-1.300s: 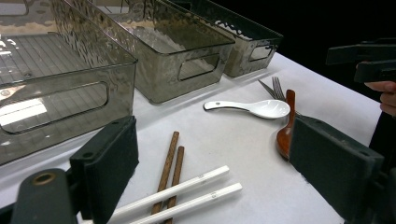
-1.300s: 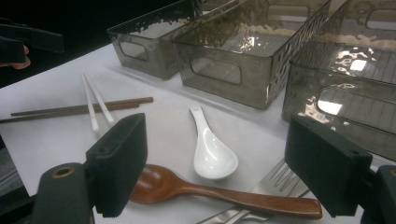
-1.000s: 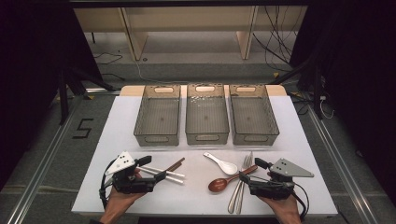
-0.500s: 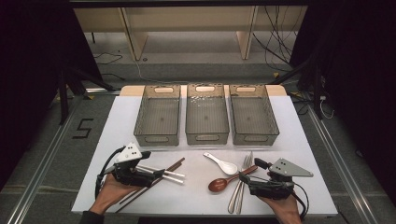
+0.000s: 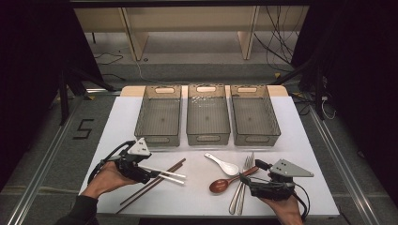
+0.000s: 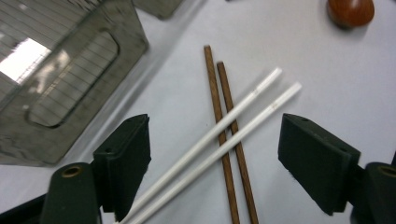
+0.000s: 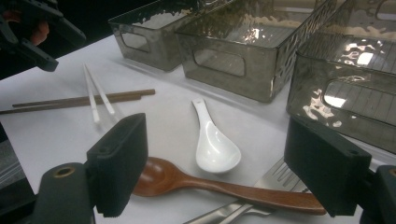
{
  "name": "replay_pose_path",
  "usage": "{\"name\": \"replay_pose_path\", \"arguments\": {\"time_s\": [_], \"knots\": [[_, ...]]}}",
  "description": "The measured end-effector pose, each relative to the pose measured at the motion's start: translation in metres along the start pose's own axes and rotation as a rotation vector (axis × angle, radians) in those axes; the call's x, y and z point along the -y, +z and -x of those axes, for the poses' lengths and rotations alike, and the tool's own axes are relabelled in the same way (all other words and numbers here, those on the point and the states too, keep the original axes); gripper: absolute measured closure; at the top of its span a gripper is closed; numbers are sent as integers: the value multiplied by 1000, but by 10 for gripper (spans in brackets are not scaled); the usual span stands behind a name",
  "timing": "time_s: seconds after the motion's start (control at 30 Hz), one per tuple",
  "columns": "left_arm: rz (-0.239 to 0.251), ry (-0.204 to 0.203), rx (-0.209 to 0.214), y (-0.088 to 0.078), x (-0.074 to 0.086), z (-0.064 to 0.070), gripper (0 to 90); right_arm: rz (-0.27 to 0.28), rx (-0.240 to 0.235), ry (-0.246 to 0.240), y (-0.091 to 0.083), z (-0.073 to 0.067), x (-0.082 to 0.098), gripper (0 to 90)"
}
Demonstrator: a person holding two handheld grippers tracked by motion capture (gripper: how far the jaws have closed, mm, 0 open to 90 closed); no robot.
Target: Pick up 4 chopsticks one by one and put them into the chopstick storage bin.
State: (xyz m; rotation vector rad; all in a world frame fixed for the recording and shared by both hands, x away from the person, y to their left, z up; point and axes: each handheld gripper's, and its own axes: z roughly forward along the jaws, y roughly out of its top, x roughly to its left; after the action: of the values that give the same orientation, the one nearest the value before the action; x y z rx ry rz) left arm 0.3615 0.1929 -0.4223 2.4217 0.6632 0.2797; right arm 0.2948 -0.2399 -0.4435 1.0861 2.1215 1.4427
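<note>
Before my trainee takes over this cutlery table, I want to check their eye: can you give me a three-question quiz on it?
1. How many grey bins stand in the row?
2. True or false: the white chopsticks lie across the brown chopsticks.
3. What lies between the left gripper jaws? A) white spoon B) chopsticks C) fork

Key: 1. Three. 2. True. 3. B; the jaws have just been closing, with the pads still clear of the sticks.

three grey bins (image 5: 208, 117), two white chopsticks (image 6: 224, 135), two brown chopsticks (image 6: 229, 149), two spoons (image 7: 212, 144), two forks (image 5: 241, 187).
</note>
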Motion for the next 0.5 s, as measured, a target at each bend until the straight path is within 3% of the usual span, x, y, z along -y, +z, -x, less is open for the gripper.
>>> {"name": "replay_pose_path", "arguments": {"time_s": [0.23, 0.5], "knots": [[-95, 68, 52, 10, 1, -9, 346, -9, -6, -3, 1, 0, 0, 224], [-219, 171, 69, 25, 3, -12, 494, -14, -10, 1, 2, 0, 1, 225]]}}
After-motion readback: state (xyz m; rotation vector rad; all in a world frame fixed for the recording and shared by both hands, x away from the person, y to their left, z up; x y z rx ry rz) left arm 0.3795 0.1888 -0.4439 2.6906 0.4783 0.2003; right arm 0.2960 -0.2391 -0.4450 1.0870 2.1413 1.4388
